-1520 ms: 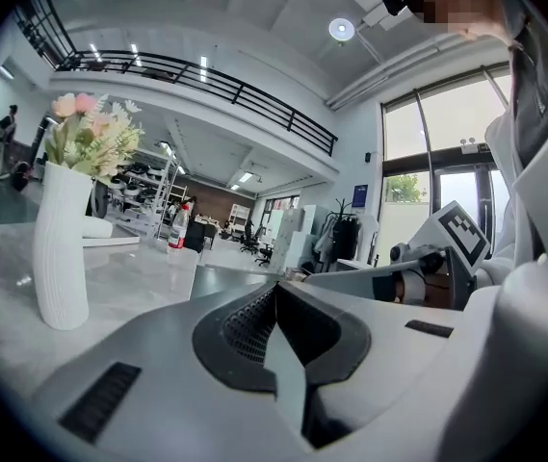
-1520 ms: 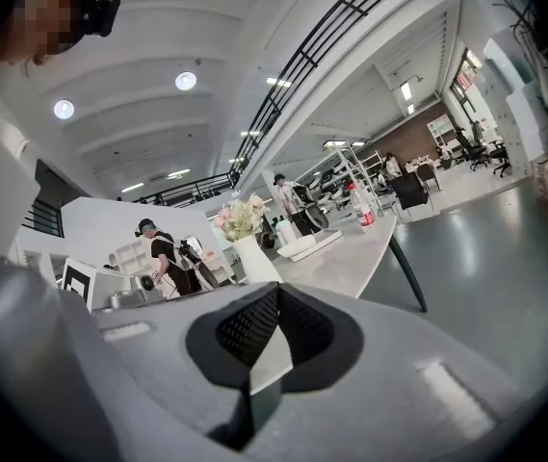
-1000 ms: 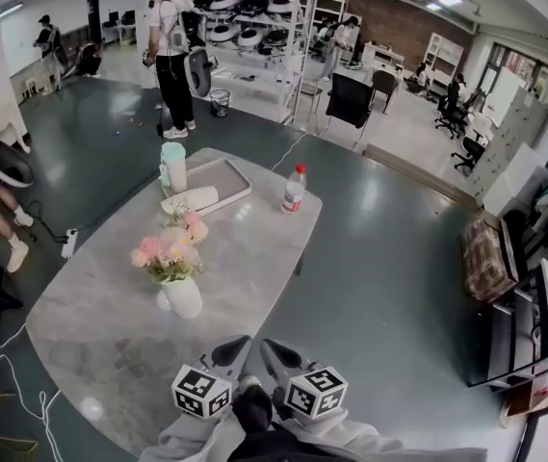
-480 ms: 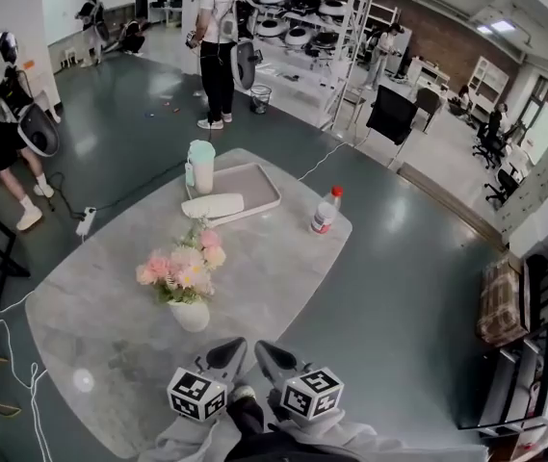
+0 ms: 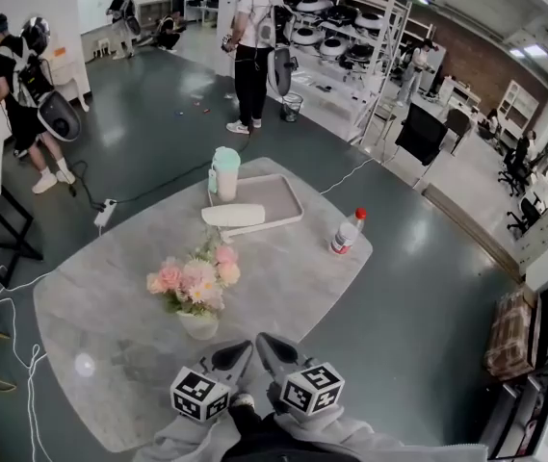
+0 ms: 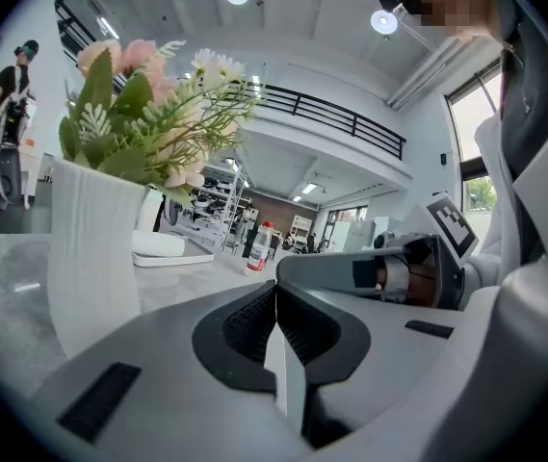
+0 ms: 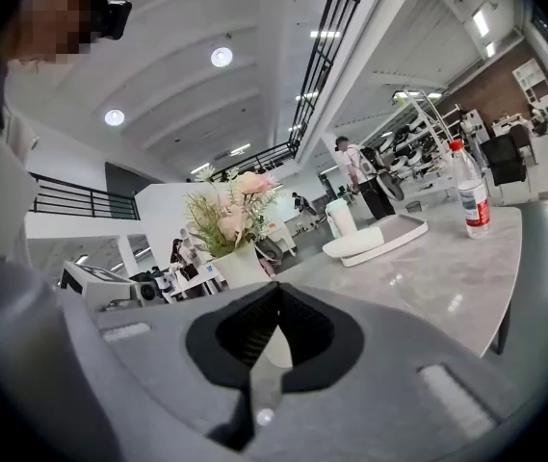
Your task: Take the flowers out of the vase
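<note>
A white ribbed vase (image 5: 199,326) holding pink and cream flowers (image 5: 192,279) stands on the marble table (image 5: 100,354), near its front edge. My left gripper (image 5: 234,354) and right gripper (image 5: 271,346) hover side by side just in front of the vase, both shut with nothing between the jaws. In the left gripper view the vase (image 6: 91,258) and flowers (image 6: 148,114) loom close at the left of the shut left gripper (image 6: 275,289). The right gripper view has the flowers (image 7: 230,210) straight beyond the shut right gripper (image 7: 275,295).
A grey tray (image 5: 278,200) with a white oblong object (image 5: 233,216) lies at the table's far side, a mint-lidded cup (image 5: 224,173) beside it. A red-capped bottle (image 5: 347,232) stands at the right edge. People (image 5: 254,46) stand on the floor beyond.
The head view has swung and come nearer the table, so the vase now sits closer to both grippers. Both grippers stay shut and side by side.
</note>
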A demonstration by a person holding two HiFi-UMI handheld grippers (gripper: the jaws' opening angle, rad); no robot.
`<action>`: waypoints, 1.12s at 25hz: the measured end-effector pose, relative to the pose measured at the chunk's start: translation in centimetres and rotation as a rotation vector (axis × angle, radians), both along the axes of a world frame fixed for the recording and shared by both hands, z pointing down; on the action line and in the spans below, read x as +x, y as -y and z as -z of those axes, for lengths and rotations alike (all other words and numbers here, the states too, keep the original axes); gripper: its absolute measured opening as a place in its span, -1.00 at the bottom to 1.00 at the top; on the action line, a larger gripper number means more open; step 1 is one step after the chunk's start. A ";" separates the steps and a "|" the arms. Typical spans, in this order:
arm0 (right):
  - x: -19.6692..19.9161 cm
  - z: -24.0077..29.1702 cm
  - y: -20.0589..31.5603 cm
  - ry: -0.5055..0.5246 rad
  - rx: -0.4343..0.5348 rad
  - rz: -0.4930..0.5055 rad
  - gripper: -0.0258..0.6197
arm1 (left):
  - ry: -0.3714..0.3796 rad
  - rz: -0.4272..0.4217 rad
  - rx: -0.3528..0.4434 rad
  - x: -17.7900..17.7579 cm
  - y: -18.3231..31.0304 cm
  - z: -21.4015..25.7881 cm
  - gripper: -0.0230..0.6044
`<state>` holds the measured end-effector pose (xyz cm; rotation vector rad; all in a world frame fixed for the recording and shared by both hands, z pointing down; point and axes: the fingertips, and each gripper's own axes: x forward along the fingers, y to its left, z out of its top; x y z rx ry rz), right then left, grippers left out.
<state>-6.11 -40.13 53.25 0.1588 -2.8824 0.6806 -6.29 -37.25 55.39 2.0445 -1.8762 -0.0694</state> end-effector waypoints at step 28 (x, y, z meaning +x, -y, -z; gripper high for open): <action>-8.8 0.9 0.6 0.038 0.042 0.538 -0.92 | 0.000 0.474 -0.004 -7.4 -0.7 0.3 -0.92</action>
